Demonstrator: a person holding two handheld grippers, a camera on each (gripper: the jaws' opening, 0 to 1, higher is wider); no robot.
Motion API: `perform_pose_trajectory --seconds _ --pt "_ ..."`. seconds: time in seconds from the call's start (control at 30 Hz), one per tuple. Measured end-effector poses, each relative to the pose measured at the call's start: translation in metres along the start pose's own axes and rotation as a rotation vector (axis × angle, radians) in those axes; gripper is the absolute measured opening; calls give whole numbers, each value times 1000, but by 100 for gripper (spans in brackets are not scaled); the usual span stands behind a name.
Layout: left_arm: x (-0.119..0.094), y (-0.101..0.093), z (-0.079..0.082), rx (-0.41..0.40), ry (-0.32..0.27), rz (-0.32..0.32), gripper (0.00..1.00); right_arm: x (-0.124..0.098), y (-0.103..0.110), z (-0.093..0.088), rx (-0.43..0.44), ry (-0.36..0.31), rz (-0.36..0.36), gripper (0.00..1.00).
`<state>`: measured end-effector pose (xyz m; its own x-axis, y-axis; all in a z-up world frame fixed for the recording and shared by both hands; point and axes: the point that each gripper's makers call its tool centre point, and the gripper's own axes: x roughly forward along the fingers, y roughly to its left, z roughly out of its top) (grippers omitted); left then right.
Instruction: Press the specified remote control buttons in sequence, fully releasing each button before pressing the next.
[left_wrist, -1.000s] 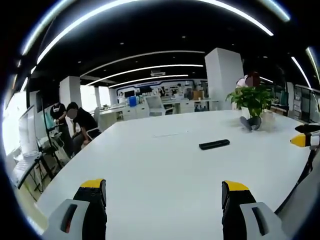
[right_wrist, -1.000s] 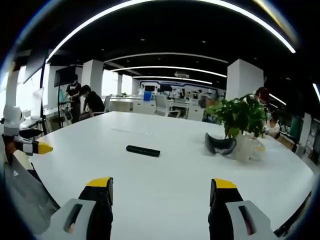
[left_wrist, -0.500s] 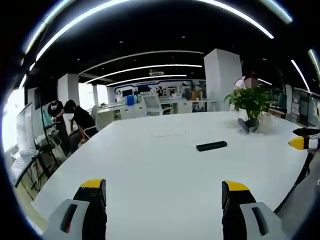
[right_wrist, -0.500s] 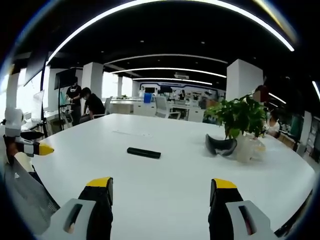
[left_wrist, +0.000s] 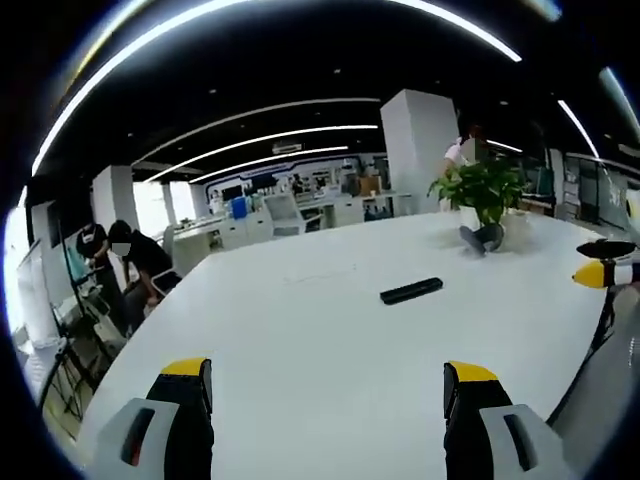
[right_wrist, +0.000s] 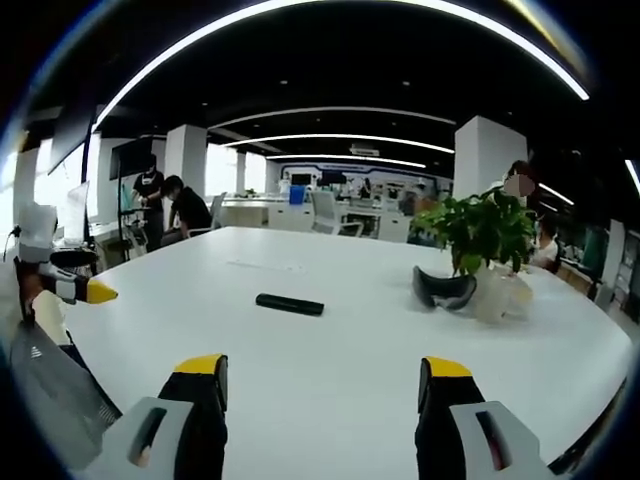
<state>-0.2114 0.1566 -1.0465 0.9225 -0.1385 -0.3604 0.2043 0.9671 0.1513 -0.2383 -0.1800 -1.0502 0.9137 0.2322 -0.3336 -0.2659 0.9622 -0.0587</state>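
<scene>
While both hand-held grippers hung over the big white worktop, this is what each camera caught:

Left gripper view
- left hand-held gripper (left_wrist: 327, 385): released, yellow-tipped black jaws spread wide with nothing between them, not touching the surface as far as I could tell
- remote control (left_wrist: 411, 291): slim and black, lay flat on the worktop (left_wrist: 300, 330) well ahead of the jaws and a bit right of centre, long side running roughly left-right; too small to make out any buttons
- potted plant (left_wrist: 480, 192): leafy green, stood farther back on the right, well beyond the remote
- dark curved thing (left_wrist: 480, 238): sat right at the foot of the plant; couldn't tell what it was
- right hand-held gripper (left_wrist: 600, 263): poked in from the right edge, one yellow tip showing, well apart from the remote
- people (left_wrist: 125, 270): two in dark tops at the left, past the worktop's edge
- white pillar (left_wrist: 418, 145): behind the worktop

Right gripper view
- right hand-held gripper (right_wrist: 322, 382): also released, jaws wide apart and holding nothing
- remote control (right_wrist: 289, 304): same flat black bar, ahead of the jaws and slightly left of centre, well apart from them
- potted plant (right_wrist: 482, 232): to the right, in a pale pot
- dark curved thing (right_wrist: 442, 290): just beside the pot, on its left
- left hand-held gripper (right_wrist: 75, 284): came in from the left edge, yellow tip pointing toward the middle, well short of the remote
- ceiling light strips (right_wrist: 330, 112): long bright curves overhead
</scene>
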Motion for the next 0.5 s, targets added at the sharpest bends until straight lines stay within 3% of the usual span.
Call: perform_pose_trajectory --seconds 0.2,0.3,0.5 --pt "29 -5 16 64 -1 -66 100 0 -2 -1 11 5 -7 76" --pt "40 -10 22 99 10 -108 89 1 -2 -3 12 11 -5 74" --pt "72 -28 39 155 11 -214 92 2 -2 -6 2 27 -9 74"
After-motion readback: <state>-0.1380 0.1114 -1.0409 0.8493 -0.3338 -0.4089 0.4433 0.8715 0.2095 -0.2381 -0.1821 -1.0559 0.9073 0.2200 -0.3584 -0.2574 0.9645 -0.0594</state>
